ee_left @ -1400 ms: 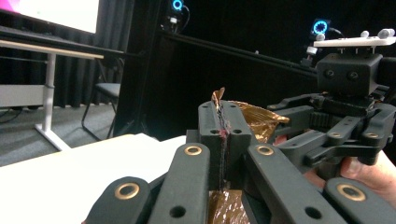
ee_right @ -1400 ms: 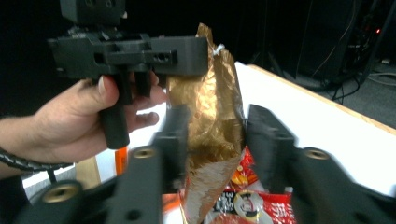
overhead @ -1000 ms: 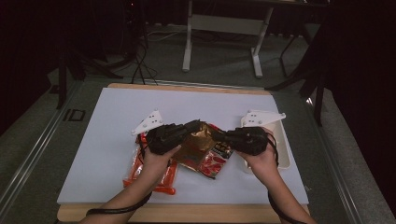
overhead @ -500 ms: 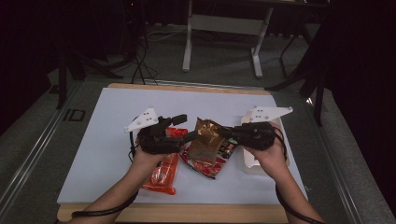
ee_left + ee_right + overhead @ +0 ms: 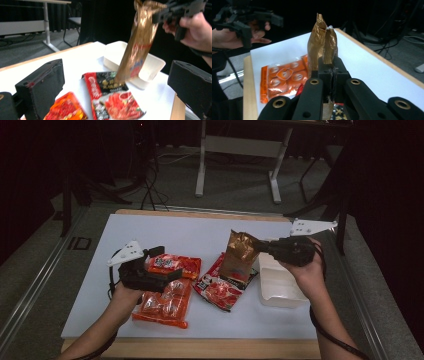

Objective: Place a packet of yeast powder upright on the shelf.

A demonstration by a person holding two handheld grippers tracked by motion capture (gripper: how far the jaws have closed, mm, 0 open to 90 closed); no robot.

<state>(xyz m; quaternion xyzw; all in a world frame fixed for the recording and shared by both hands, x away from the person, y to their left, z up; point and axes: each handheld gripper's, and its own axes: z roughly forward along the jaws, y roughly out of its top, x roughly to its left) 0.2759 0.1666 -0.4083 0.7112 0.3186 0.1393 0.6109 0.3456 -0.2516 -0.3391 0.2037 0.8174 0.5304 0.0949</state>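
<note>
A gold-brown foil bag [image 5: 240, 254] hangs upright above the table, its top pinched in my right gripper [image 5: 260, 247]. Close up, the jaws of my right gripper [image 5: 329, 67] are shut on the crumpled top of the foil bag [image 5: 322, 42]. My left gripper [image 5: 165, 269] hovers at the left over the orange packets, jaws wide apart. Seen along its own jaws, my left gripper [image 5: 117, 75] holds nothing, and the foil bag [image 5: 138, 47] hangs farther off. A red and black snack packet [image 5: 222, 287] lies flat under the bag.
A white rectangular container [image 5: 280, 285] sits at the right, beside the bag. An orange packet [image 5: 162, 305] lies near the front edge and a smaller red-orange one [image 5: 186, 266] just behind it. The white mat [image 5: 200, 235] is bare towards the back.
My right gripper has lifted the foil bag and carried it right. My left gripper has drawn back to the left, away from the bag, with its jaws apart.
</note>
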